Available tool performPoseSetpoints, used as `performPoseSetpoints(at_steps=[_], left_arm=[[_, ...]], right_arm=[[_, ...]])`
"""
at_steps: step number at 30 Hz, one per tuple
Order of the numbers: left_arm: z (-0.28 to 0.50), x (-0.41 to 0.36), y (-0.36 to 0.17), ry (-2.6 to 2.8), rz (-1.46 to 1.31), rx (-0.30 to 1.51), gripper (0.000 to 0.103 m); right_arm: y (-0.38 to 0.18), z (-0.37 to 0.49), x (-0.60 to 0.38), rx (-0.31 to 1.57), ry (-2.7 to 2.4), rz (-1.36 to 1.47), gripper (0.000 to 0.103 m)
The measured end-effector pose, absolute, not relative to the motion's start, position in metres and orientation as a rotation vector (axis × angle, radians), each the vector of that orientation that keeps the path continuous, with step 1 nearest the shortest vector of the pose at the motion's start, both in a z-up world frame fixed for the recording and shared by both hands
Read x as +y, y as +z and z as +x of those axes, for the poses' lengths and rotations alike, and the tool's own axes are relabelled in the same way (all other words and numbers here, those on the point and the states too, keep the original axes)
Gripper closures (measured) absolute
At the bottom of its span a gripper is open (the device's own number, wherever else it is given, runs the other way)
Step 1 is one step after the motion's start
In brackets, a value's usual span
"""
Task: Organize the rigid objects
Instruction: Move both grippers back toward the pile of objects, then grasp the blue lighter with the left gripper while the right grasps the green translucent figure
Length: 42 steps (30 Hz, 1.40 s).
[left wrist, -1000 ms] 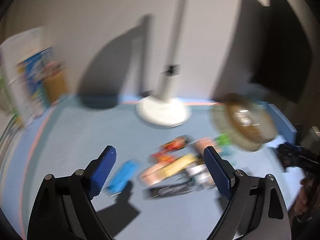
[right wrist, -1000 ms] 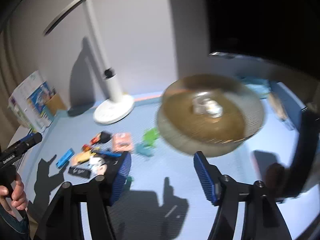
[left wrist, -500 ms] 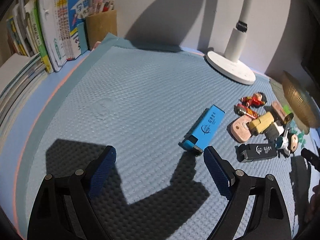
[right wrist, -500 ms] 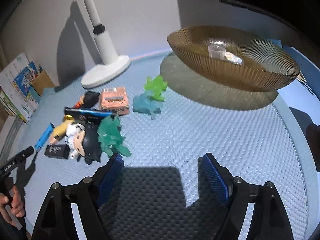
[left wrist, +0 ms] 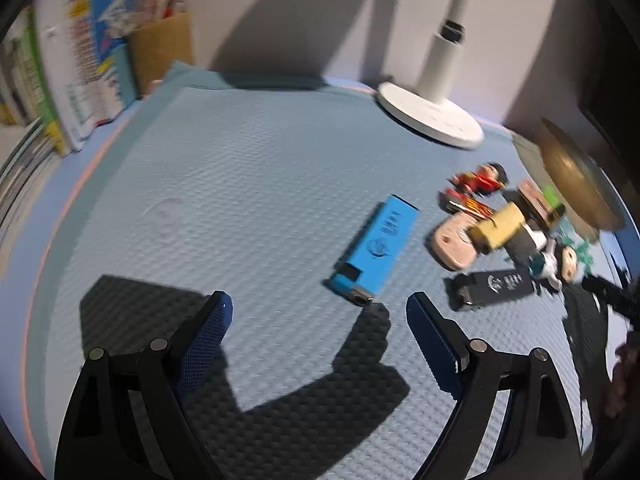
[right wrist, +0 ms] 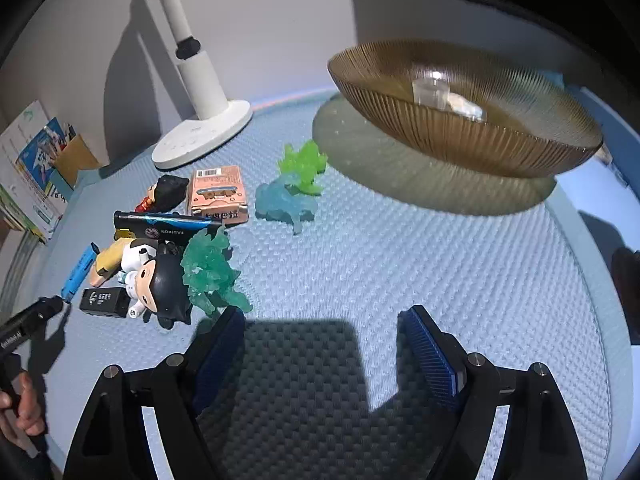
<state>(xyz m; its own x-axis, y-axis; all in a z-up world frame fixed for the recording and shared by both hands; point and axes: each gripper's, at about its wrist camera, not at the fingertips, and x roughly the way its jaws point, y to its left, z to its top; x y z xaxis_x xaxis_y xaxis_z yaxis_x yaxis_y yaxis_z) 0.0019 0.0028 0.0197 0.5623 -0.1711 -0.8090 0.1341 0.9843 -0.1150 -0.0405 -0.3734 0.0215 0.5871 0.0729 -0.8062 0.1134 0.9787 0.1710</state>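
A pile of small rigid objects lies on the blue foam mat [left wrist: 240,200]. A blue lighter [left wrist: 376,250] lies just ahead of my open, empty left gripper [left wrist: 320,312]; it also shows in the right wrist view [right wrist: 80,270]. Beside it are a black lighter [left wrist: 492,286], a pink case [left wrist: 454,244] and a yellow piece [left wrist: 498,228]. My right gripper [right wrist: 320,320] is open and empty, its left finger next to a teal crystal figure [right wrist: 210,272] and a black-haired doll [right wrist: 160,280]. An amber ribbed bowl [right wrist: 460,120] stands at the back right.
A white lamp base [right wrist: 204,136] stands behind the pile. Books [left wrist: 80,68] and a brown holder [left wrist: 164,48] stand at the mat's left edge. A pink box [right wrist: 218,196], blue [right wrist: 284,200] and green [right wrist: 304,164] crystal figures lie near the bowl.
Both grippers have dropped from high above toward the mat. My left gripper has closed in on the blue lighter; my right has moved nearer the teal figure. Both stayed open.
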Motion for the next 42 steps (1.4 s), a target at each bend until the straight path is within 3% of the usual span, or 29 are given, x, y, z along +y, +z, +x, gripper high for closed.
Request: performPoseSetpoints(at_steps=[6,7,9,12,18,19,21,23,26,29,32,42], left_arm=[[0.027,-0.013,0.029,-0.283,0.083,0.967,0.018],[0.032,-0.016,0.027,-0.301,0.1,0.973,0.021],[0.041,-0.021,0.02,-0.348,0.12,1.001,0.039],[0.044,-0.03,0.015,-0.362,0.155,0.996,0.041],[0.043,-0.038,0.013,-0.379,0.176,0.954,0.043],[0.043,-0.037,0.013,-0.379,0.176,0.946,0.045],[0.043,-0.038,0.015,-0.381,0.178,0.932,0.063],[0.042,-0.039,0.016,-0.389,0.178,0.926,0.075],[0.041,-0.041,0.018,-0.382,0.188,0.919,0.081],[0.038,-0.037,0.019,-0.38,0.164,0.927,0.082],[0.034,-0.032,0.02,-0.379,0.127,0.938,0.082],[-0.007,-0.024,0.044,-0.397,0.019,0.903,0.082]], right_arm=[[0.047,-0.012,-0.374,0.964,-0.014,0.195,0.022],[0.047,-0.005,-0.372,0.964,-0.015,0.18,0.026],[0.042,0.012,-0.369,0.991,-0.013,0.158,0.041],[0.035,0.024,-0.373,1.006,0.011,0.211,0.046],[0.045,-0.004,-0.388,0.922,0.057,0.301,0.046],[0.048,-0.012,-0.388,0.907,0.066,0.298,0.04],[0.051,-0.021,-0.384,0.891,0.104,0.294,0.025],[0.049,-0.021,-0.37,0.908,0.129,0.251,0.025],[0.043,-0.009,-0.35,0.921,0.154,0.196,0.044],[0.037,0.002,-0.332,0.936,0.156,0.14,0.051],[0.032,0.004,-0.324,0.942,0.171,0.115,0.079],[0.076,-0.062,-0.356,0.799,0.142,0.166,0.082]])
